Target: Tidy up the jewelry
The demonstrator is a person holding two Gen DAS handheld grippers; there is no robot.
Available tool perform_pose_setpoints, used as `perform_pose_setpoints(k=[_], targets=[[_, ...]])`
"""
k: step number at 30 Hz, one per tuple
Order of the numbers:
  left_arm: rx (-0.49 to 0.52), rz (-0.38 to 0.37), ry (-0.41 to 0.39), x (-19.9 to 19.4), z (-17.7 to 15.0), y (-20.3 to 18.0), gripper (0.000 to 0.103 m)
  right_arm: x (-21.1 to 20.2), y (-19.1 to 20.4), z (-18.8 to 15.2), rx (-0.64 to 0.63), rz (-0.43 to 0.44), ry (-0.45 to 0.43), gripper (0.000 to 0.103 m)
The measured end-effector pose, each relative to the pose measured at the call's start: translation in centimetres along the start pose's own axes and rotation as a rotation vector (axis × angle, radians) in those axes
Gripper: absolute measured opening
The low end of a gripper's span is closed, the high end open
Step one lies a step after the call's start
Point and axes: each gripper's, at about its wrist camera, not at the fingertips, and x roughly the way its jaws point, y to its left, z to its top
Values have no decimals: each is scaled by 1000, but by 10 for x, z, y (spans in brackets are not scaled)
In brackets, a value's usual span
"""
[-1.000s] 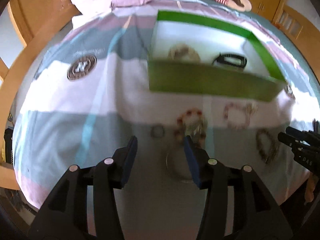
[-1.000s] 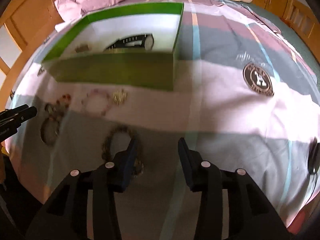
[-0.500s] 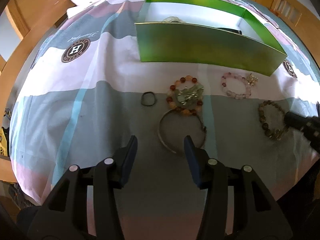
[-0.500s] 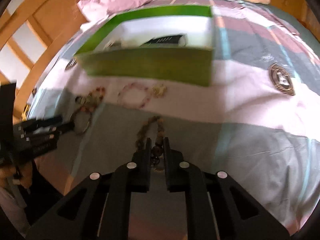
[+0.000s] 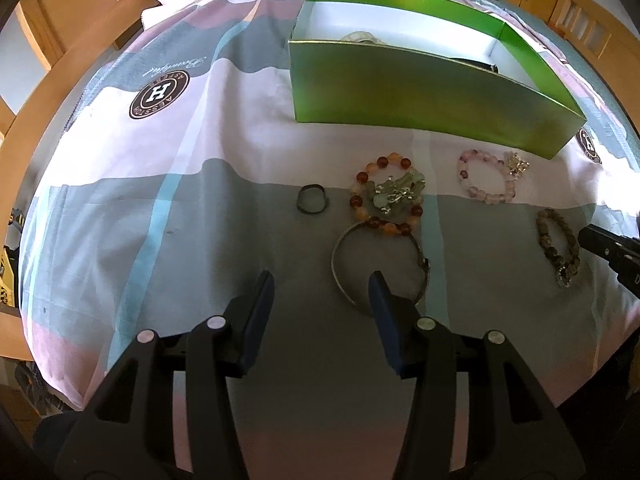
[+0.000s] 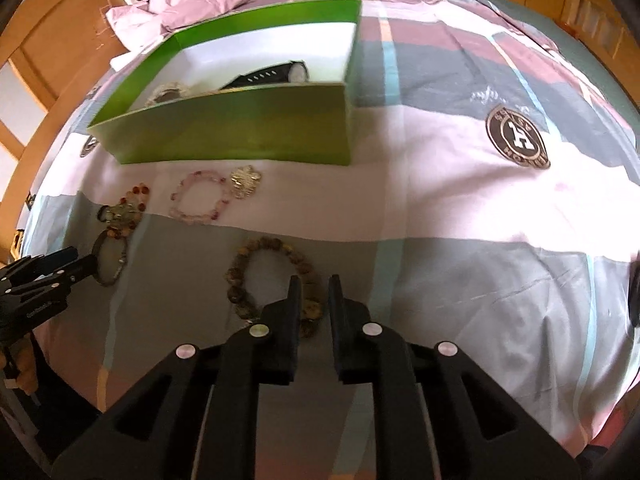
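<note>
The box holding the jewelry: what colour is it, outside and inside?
The box is shiny green outside with a white interior, clearest in the right wrist view.

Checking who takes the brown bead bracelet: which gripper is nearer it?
Right. The right gripper has its jaws around the brown bracelet; the left gripper sits over the metal bangle, well aside.

bare bedspread (image 5: 160, 240) lies open left of the small ring (image 5: 313, 199); the green box (image 5: 420, 92) walls off the bracelets' far side.
</note>
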Motion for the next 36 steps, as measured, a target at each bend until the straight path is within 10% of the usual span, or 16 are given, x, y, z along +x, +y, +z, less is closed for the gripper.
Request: perform_pose_setpoints(k=[12,26,36], targets=[[-78,101,2,-1,9,29,48,6,3,-4,-17,4,13,20],[79,-42,-36,11,40,-38,49,11,7,-5,-40,11,10,20],[43,-80,-14,18,39,-30,12,11,6,-6,-45,13,-7,20]])
